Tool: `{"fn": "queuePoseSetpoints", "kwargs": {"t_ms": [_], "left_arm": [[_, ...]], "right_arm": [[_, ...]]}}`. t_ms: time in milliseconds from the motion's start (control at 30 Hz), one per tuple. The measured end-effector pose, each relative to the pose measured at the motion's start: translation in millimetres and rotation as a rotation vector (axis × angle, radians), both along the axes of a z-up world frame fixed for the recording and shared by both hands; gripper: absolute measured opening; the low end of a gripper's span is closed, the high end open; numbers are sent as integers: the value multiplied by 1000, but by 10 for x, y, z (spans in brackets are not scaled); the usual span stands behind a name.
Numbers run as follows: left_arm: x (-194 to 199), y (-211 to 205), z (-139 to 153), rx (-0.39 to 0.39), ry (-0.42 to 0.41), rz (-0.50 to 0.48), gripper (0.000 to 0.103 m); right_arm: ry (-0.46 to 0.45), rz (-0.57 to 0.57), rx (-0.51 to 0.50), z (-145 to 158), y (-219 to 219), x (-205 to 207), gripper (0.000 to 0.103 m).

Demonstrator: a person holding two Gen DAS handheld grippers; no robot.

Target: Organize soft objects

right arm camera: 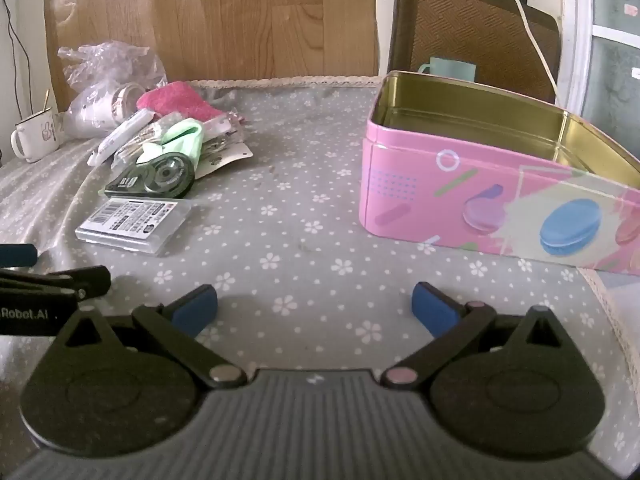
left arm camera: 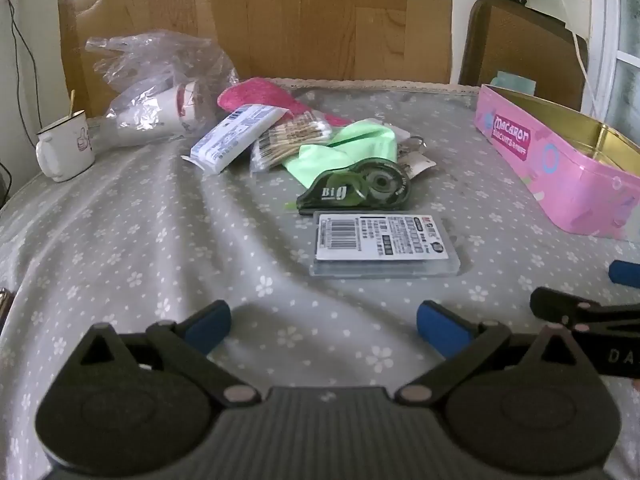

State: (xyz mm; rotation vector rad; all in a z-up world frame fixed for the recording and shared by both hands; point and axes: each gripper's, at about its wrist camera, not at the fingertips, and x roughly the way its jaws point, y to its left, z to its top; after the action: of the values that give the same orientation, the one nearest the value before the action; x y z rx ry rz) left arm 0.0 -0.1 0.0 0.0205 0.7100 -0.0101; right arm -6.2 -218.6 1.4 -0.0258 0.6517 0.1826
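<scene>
A pile lies on the grey flowered tablecloth [left arm camera: 160, 240]: a pink cloth [left arm camera: 260, 98], a green cloth [left arm camera: 344, 148], a white tissue pack [left arm camera: 236, 136], a bag of cotton swabs [left arm camera: 292, 142], a green correction-tape dispenser [left arm camera: 356, 190] and a clear plastic case [left arm camera: 384, 244]. The pile also shows in the right wrist view, with the green cloth [right arm camera: 184, 138] and pink cloth [right arm camera: 176, 102]. An open, empty pink biscuit tin [right arm camera: 480, 200] stands to the right. My left gripper [left arm camera: 324, 326] is open, empty, short of the case. My right gripper [right arm camera: 316, 310] is open, empty, near the tin.
A crumpled clear plastic bag [left arm camera: 156, 88] holding a paper cup lies at the back left, beside a white enamel mug [left arm camera: 66, 148]. A wooden board [left arm camera: 260, 16] and a brown chair back [right arm camera: 476, 32] stand behind the table. A white cable [right arm camera: 528, 28] hangs at right.
</scene>
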Motion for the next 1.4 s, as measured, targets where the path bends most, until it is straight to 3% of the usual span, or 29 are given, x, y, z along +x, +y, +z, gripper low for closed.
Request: {"fn": "queuePoseSetpoints", "kwargs": {"t_ms": [667,1100,1400], "left_arm": [[-6,-26,24,12,-13,-29,103],[-49,7,0,-15,-30,-57,103],[-40,3,-9,-9,-25,-51,103]], "right_arm": [[-7,3,-7,4,4,-40,103],[-12,104,-16,7,39,-83,103],[-7,107,-9,9,28,-93,103]]}}
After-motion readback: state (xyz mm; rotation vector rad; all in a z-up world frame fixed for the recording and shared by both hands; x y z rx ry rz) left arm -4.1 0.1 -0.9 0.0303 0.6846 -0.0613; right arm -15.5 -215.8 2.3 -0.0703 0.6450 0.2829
